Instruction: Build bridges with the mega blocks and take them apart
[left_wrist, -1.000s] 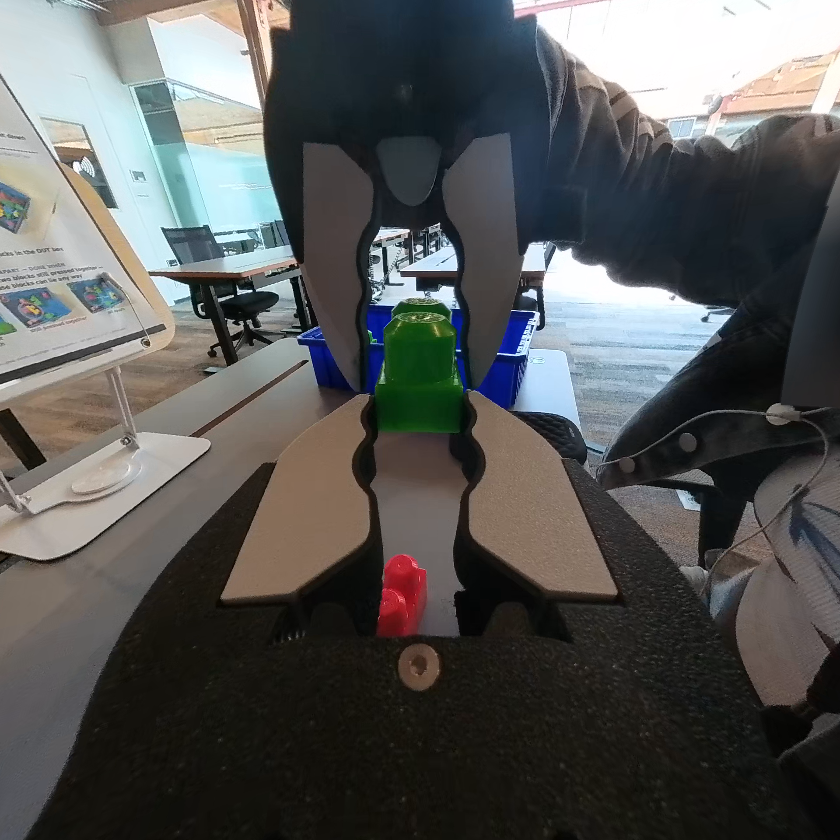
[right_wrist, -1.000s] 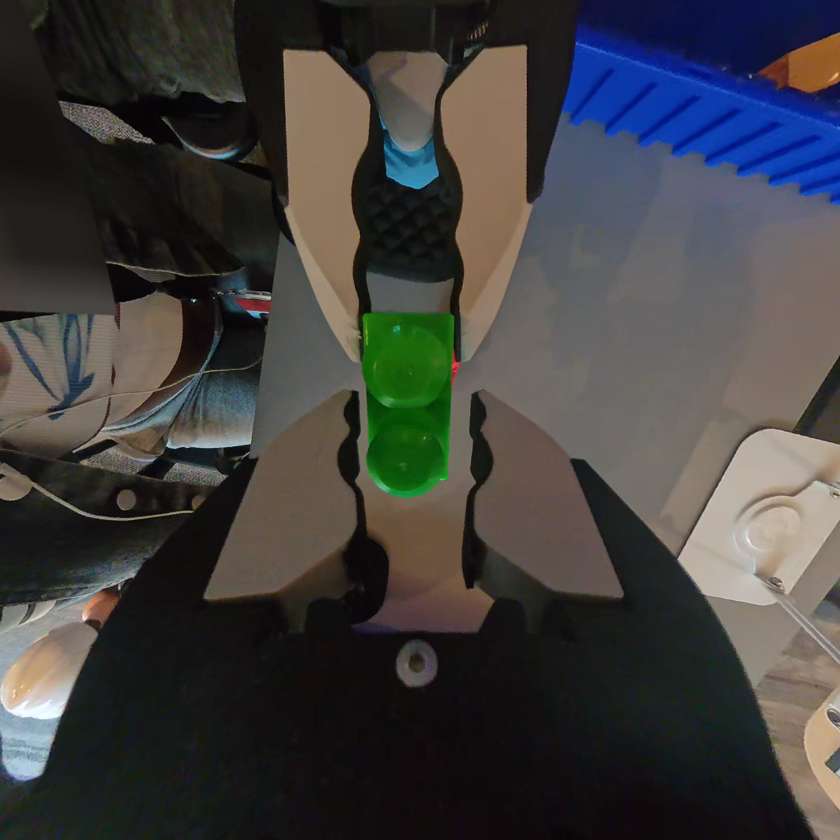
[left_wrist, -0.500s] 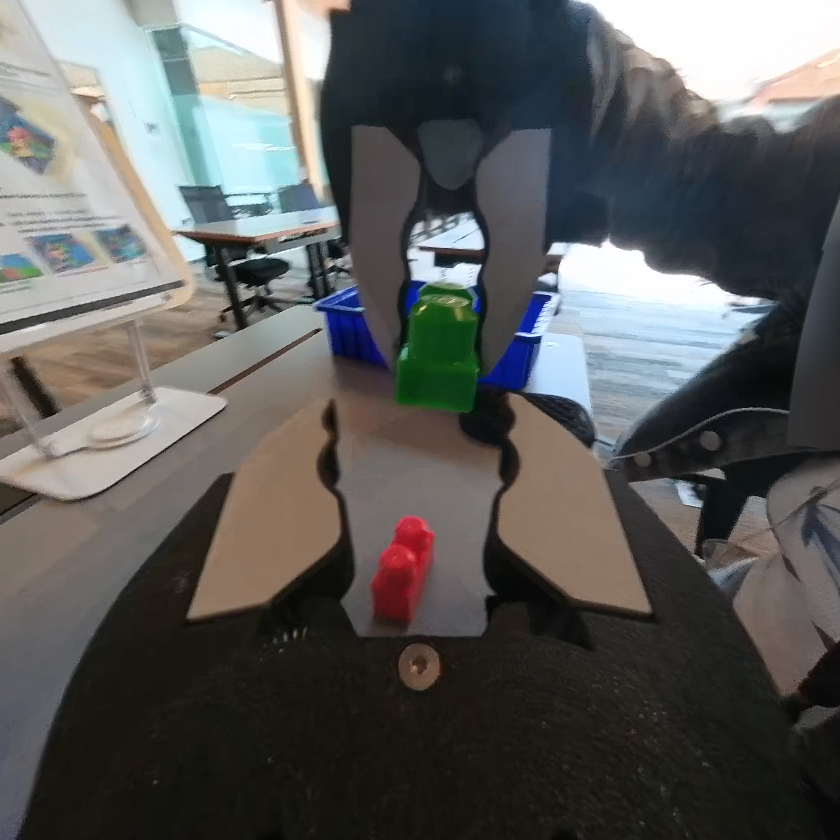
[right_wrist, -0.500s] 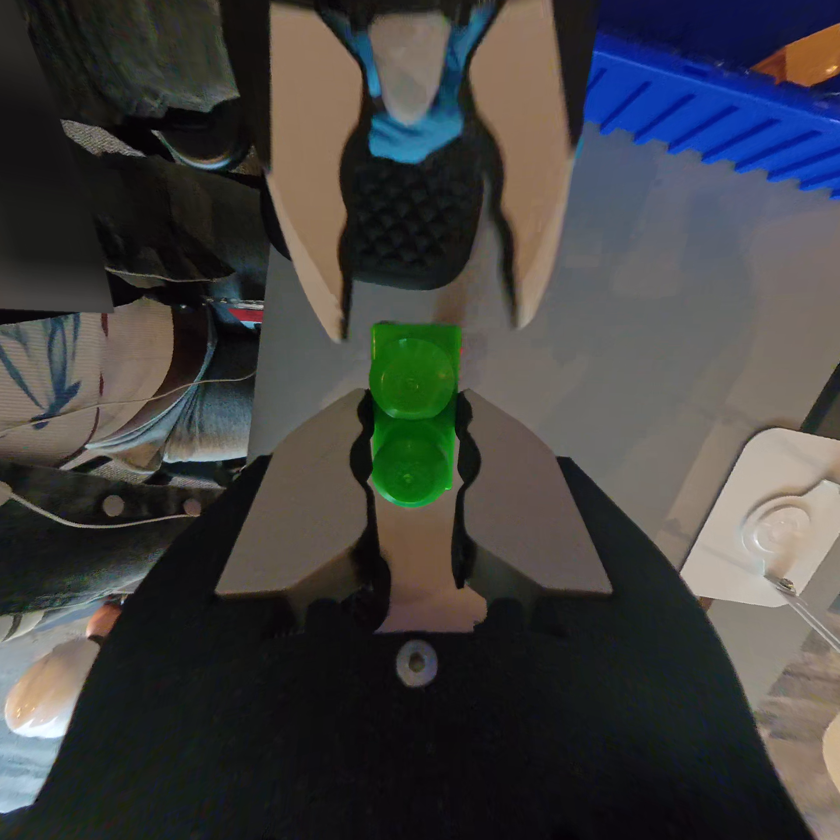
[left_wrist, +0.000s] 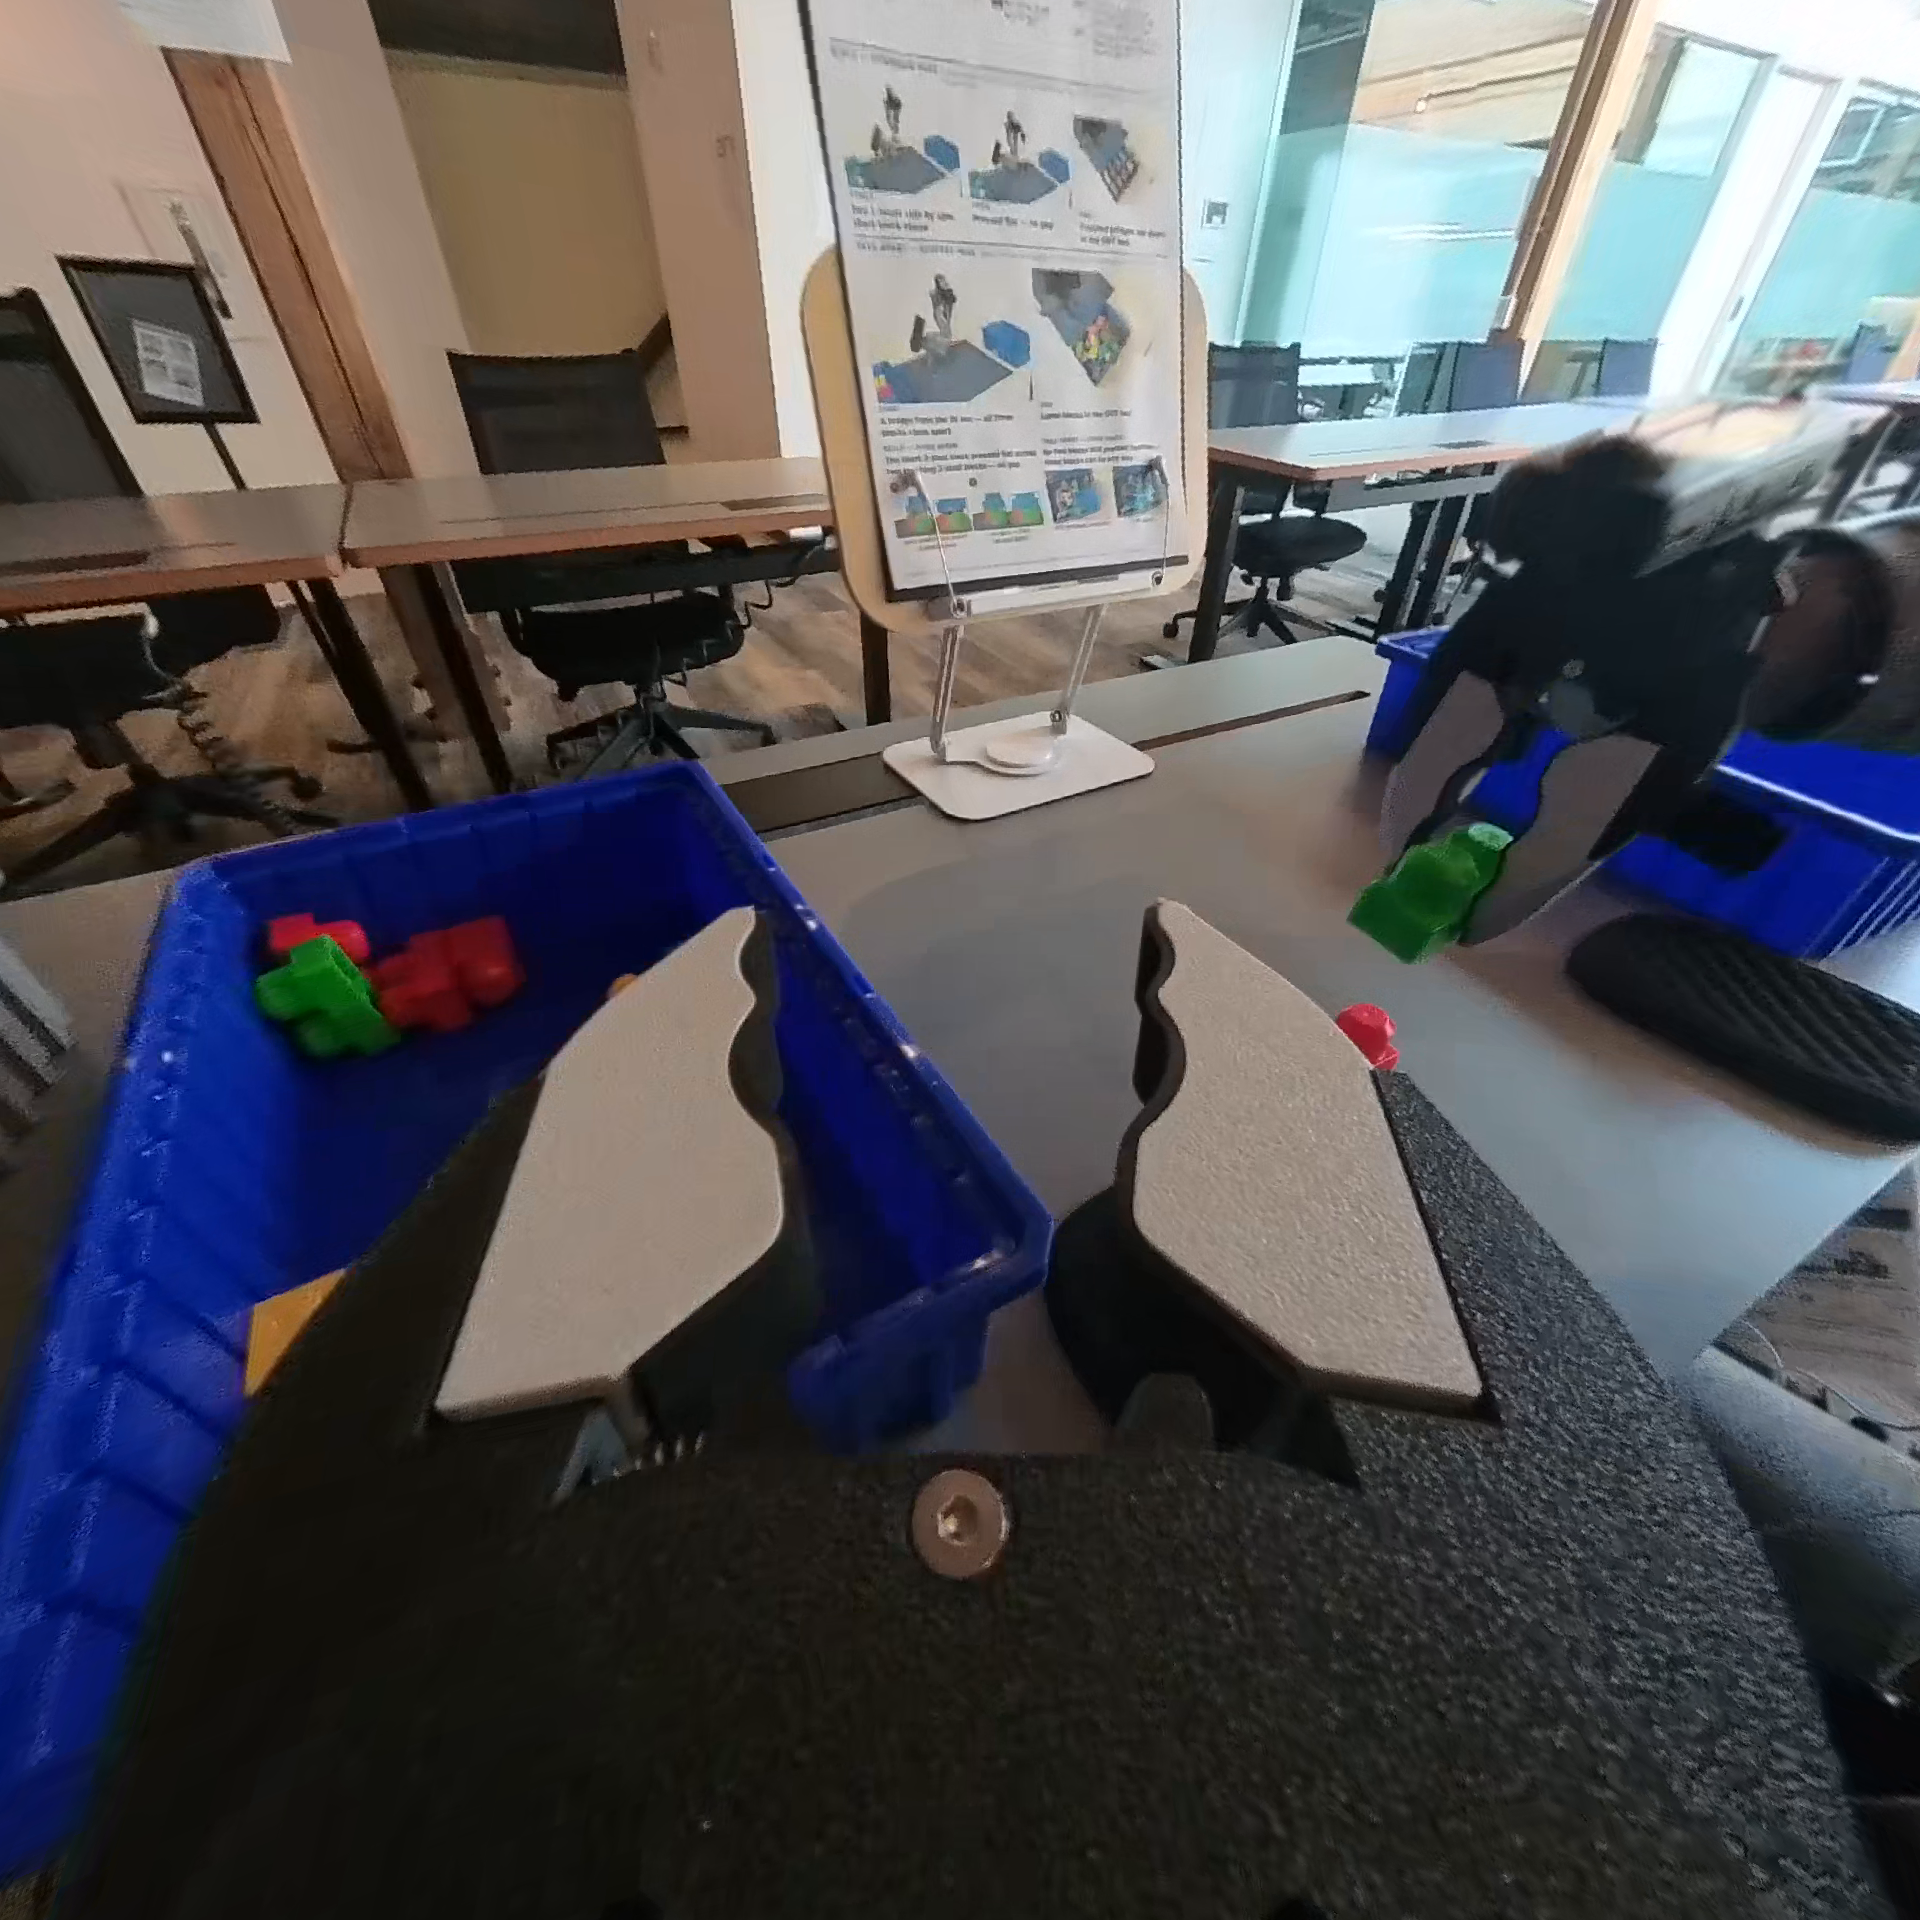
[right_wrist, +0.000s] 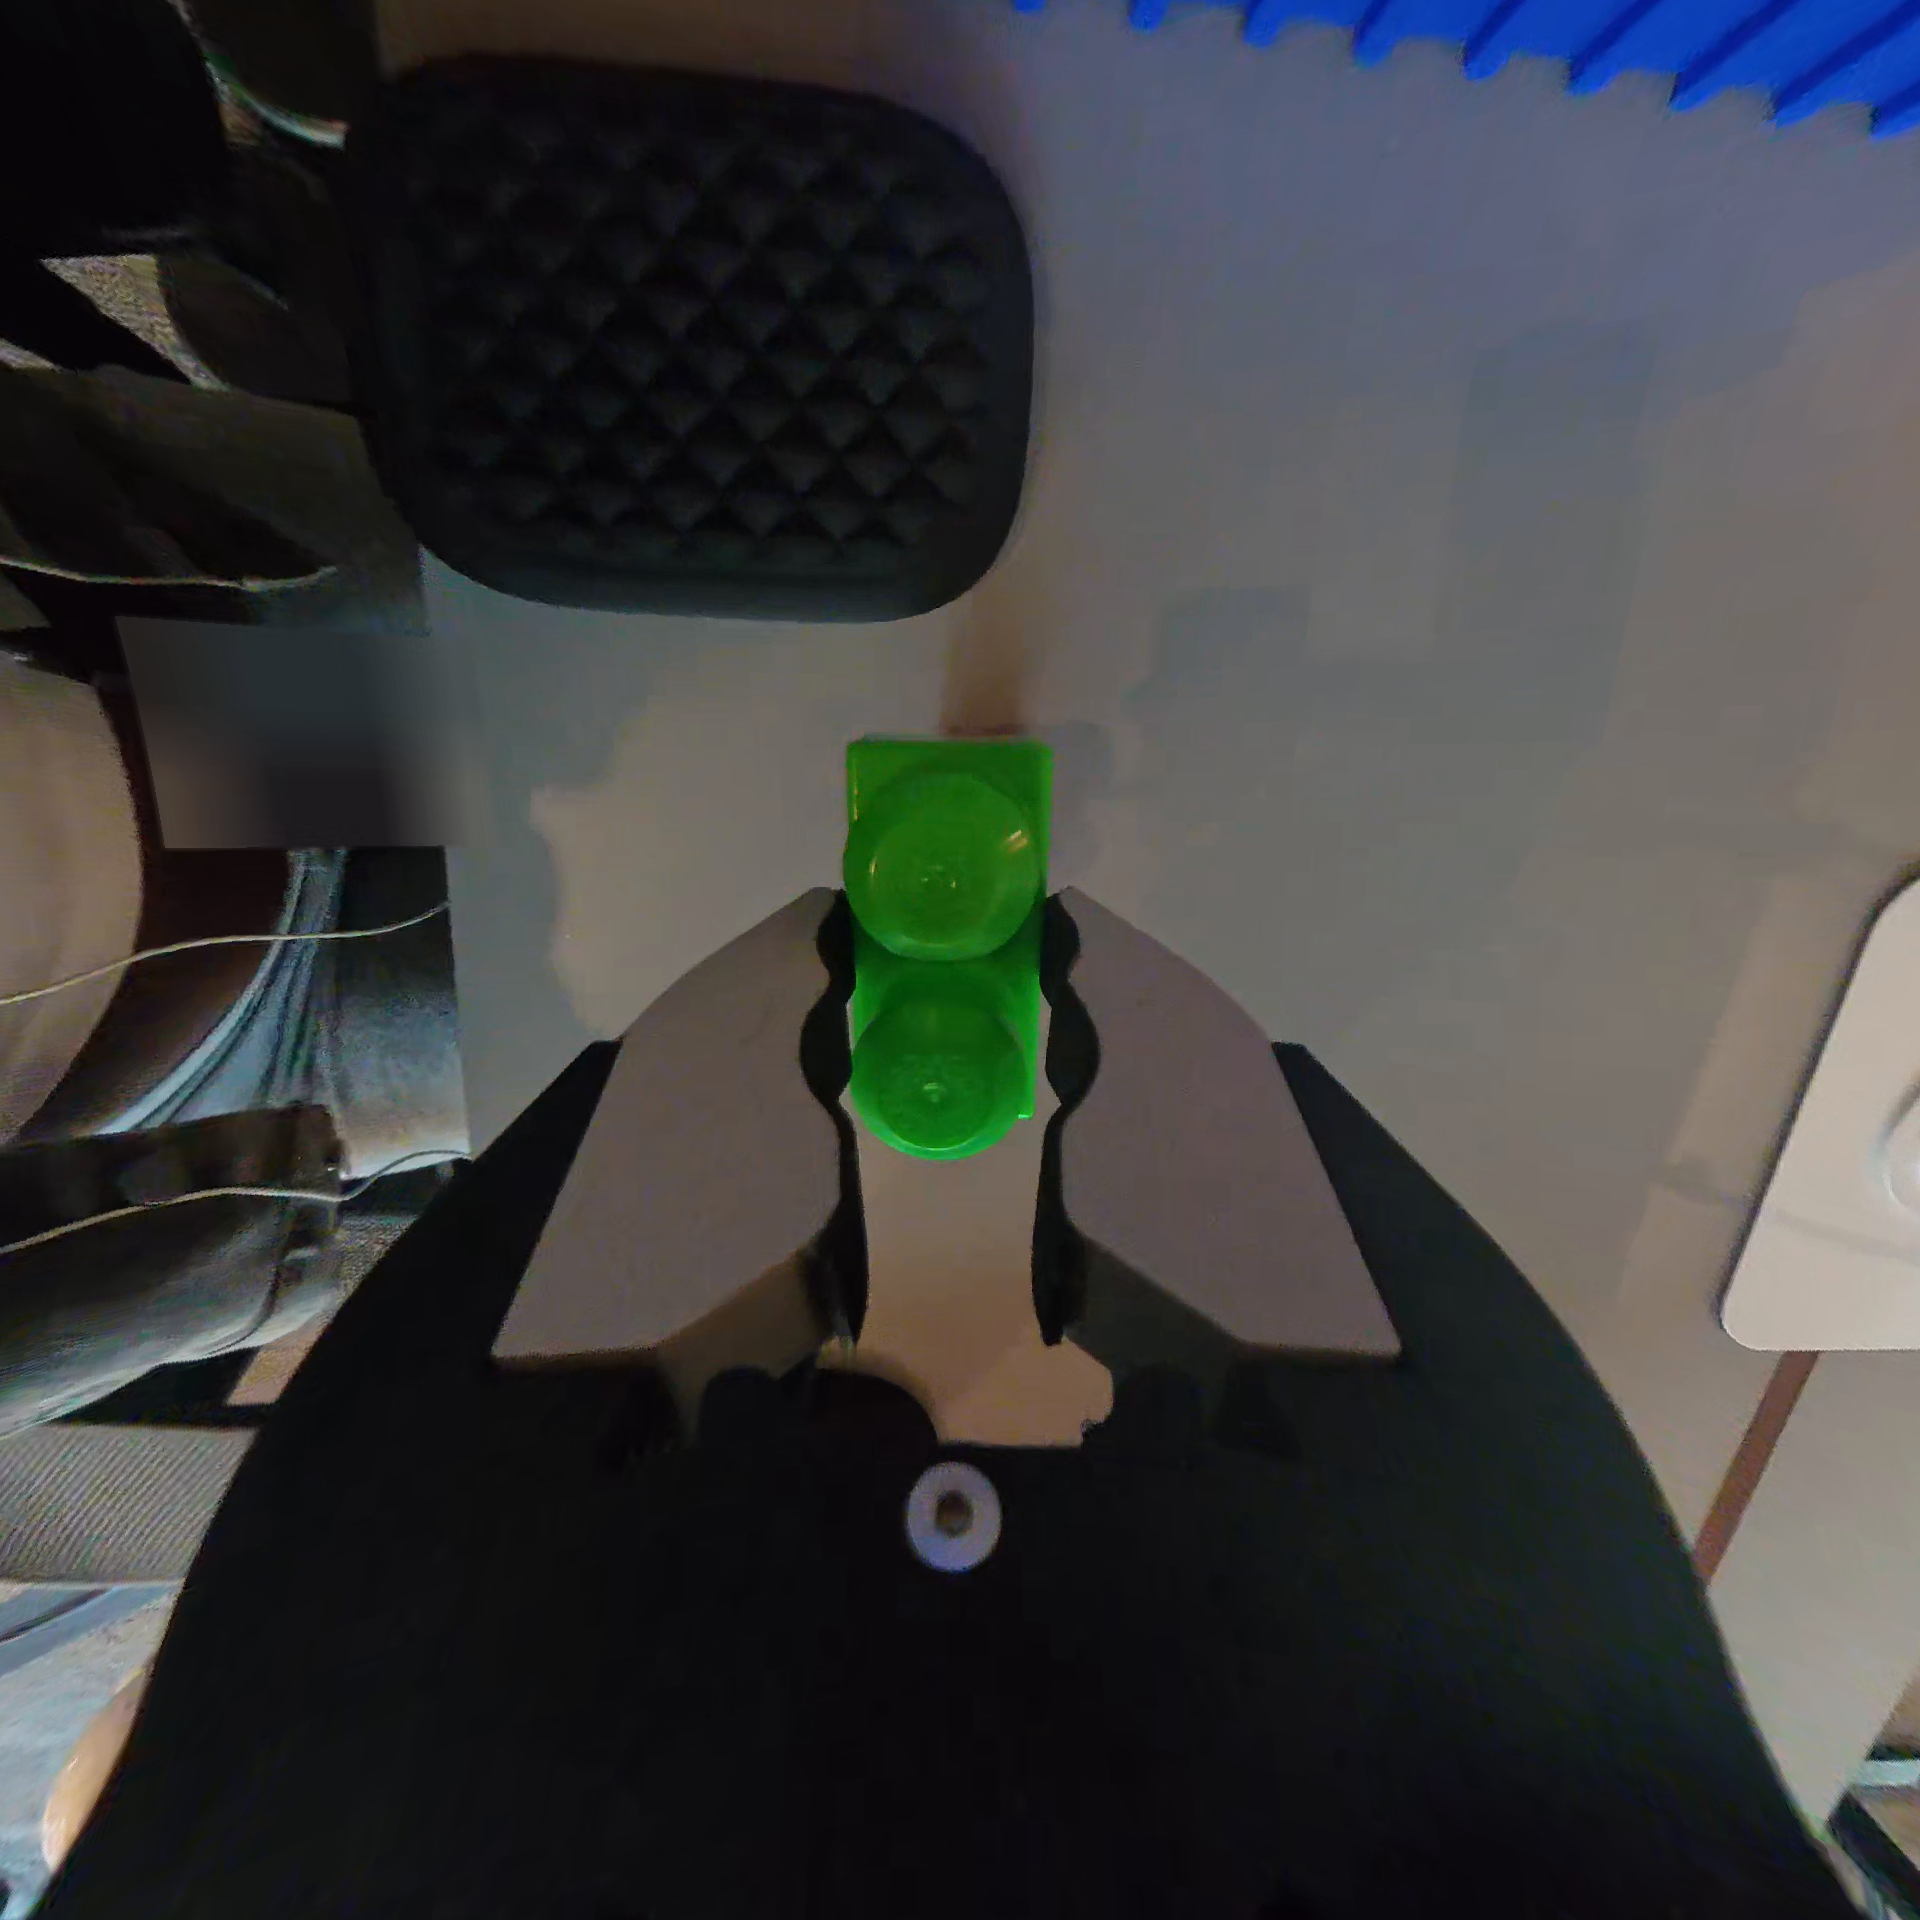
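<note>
Left wrist view swung away since a second ago: then pinching the green two-stud plastic block (left_wrist: 1429, 902) from below with the other claw above, now facing a blue plastic bin (left_wrist: 904, 1132) at the table's (left_wrist: 1039, 914) left side. Left claw (left_wrist: 951, 1023) spread wide, gripping nothing, its left finger over the bin's near corner, its right finger over bare table. Red and green blocks (left_wrist: 384, 982) heaped in the bin's far corner. Small red block (left_wrist: 1369, 1031) on the table, peeking out just past the right fingertip (half a second ago between the fingers).

Right claw (right_wrist: 945, 940) narrowed onto the green block's sides, clamped at the nearer stud, farther stud jutting beyond the tips, block held above the table; a second ago slack around it, not touching. Black textured pad (right_wrist: 707, 343) beyond the block; second blue bin (left_wrist: 1787, 842) behind the right claw in the left view.
</note>
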